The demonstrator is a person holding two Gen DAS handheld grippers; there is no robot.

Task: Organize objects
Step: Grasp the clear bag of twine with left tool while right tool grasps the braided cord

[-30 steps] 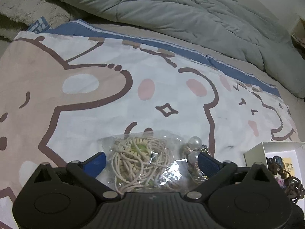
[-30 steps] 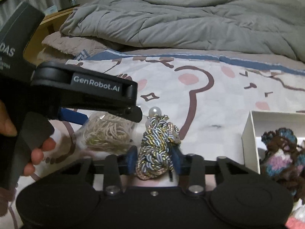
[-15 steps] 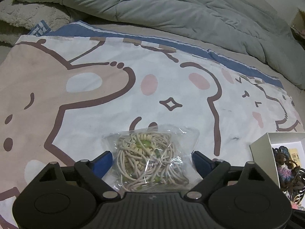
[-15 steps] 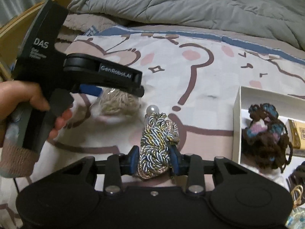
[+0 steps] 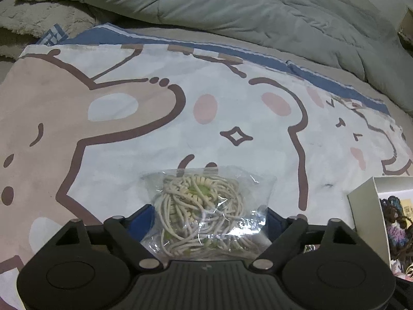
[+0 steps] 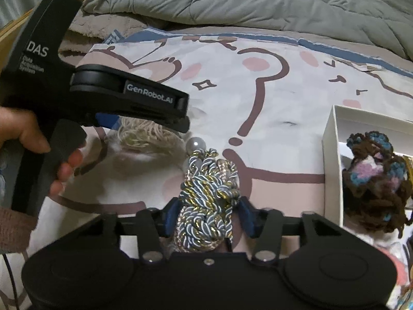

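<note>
On a bed with a cartoon-print cover (image 5: 160,118), the closing left tongs (image 5: 209,217) straddle a bag of cords (image 5: 206,211), while the loosening right tongs (image 6: 210,214) bracket a braided rope bundle (image 6: 209,196), the white box (image 6: 333,155) lying to their right.

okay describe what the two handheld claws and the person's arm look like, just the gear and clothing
Both claws are matte black plastic with blue pads on the fingers, round discs on the body and silver screw heads. The left claw, seen from the side, has a pistol-style handle, white "GenRobot.AI" lettering on the arm and "DAS" on its upper block. The right claw shows a ribbed base. A brownish knit sleeve cuff covers the wrist.
</note>
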